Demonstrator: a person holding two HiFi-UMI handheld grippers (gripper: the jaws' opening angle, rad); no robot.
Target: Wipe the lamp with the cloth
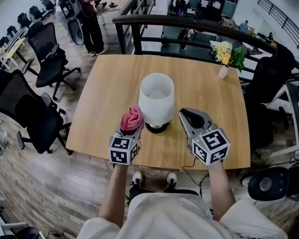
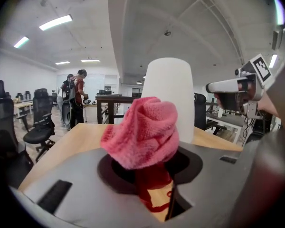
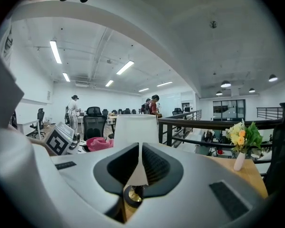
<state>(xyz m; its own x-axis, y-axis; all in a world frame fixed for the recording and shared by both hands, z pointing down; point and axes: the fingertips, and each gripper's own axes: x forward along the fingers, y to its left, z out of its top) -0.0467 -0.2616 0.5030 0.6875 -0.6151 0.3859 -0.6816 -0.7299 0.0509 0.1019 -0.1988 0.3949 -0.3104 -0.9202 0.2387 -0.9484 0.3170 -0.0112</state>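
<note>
- Pale wood desk [image 1: 104, 108] in an open office, seen from my head: the lamp [image 1: 156, 99] stands near my edge, between my arms, so both sides are within reach. My left hand-held gripper [image 1: 130, 131] sits just left of its foot and my right hand-held gripper [image 1: 186, 114] just right.
- Left gripper view: my jaws clamp the pink cloth [image 2: 145, 129], bunched so it sticks out ahead of them and fabric meets the lamp first. I can't tell whether it touches yet.
- Right gripper view: my jaws are almost together and empty, aimed at the lamp's foot. I judge it is ready to steady the lamp.
</note>
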